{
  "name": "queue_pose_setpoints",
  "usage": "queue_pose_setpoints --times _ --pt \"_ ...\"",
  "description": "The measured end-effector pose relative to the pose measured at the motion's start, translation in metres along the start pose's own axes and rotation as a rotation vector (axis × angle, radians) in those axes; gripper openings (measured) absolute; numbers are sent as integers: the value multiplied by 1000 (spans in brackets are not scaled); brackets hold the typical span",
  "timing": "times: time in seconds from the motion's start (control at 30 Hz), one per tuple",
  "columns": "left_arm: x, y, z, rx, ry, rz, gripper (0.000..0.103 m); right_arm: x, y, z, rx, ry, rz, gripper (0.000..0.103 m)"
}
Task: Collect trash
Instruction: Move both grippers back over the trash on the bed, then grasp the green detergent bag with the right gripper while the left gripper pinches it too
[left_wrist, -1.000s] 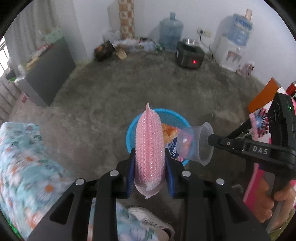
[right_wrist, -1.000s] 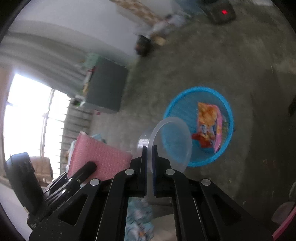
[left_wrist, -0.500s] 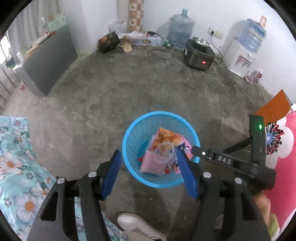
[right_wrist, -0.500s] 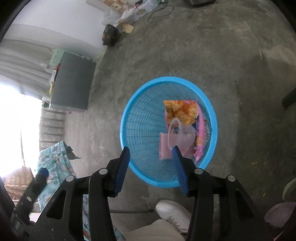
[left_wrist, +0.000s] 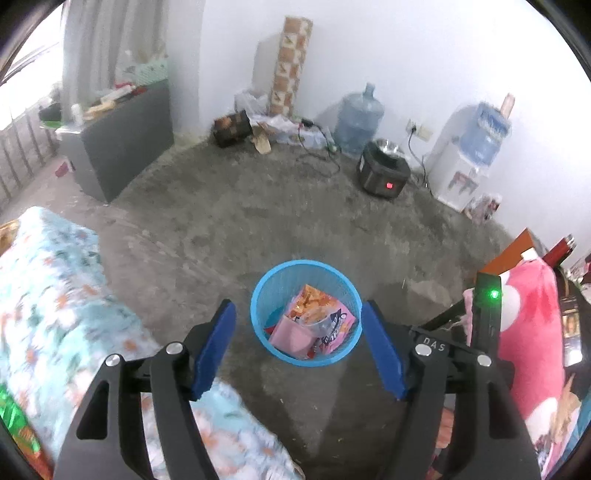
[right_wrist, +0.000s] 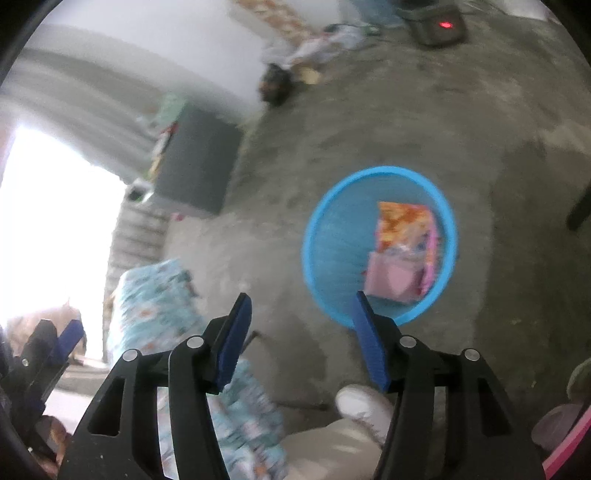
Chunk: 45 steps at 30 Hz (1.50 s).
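Both your tongs, left (left_wrist: 298, 350) and right (right_wrist: 301, 338), are opening, empty; swing low and you'll tip the blue basket (left_wrist: 258, 295).

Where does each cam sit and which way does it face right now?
Left wrist: on the left gripper, jaws opening and empty, angled down at the blue basket; right gripper's body at right.
Right wrist: on the right gripper, jaws opening and empty, angled down; white shoe below, left gripper at left edge.
Shared: basket, floral bedding, grey cabinet.
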<state>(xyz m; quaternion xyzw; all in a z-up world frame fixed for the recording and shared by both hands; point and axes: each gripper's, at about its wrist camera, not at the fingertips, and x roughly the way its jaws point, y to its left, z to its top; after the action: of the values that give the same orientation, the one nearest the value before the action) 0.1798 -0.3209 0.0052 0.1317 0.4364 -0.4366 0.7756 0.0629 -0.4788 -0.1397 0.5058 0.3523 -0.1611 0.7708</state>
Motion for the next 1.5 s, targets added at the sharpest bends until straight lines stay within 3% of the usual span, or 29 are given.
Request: queue_pose_setpoints --times 0.2,0.37,0.53,0.7,0.87,1.1,1.23,1.3,1.37,1.5 --pt "-81 38 -31 -79 -99 43 71 -24 53 -18 -120 32 138 62" --pt "-153 85 -71 -174 -195 140 72 -31 99 -41 -223 92 235 64" --pt "-211 118 -109 -226 -278 254 72 -27 148 -80 -304 218 392 64" --pt "-260 154 -147 -285 -339 420 73 3 195 -122 -340 408 533 64" --pt "-272 196 -175 -365 -311 530 73 56 236 -176 -279 646 605 63" --pt "-255 253 -199 -471 -233 649 73 113 266 -224 -197 783 554 57" --pt "-252 267 -208 -505 -211 668 71 129 269 -238 -149 802 515 46" --pt "-249 270 -209 -515 -199 662 69 134 270 -243 -141 792 502 37" --pt "-248 269 -211 -523 -190 658 67 138 269 -246 -135 785 498 17" --pt "-251 264 -209 -522 -196 645 63 137 264 -244 -144 783 512 4"
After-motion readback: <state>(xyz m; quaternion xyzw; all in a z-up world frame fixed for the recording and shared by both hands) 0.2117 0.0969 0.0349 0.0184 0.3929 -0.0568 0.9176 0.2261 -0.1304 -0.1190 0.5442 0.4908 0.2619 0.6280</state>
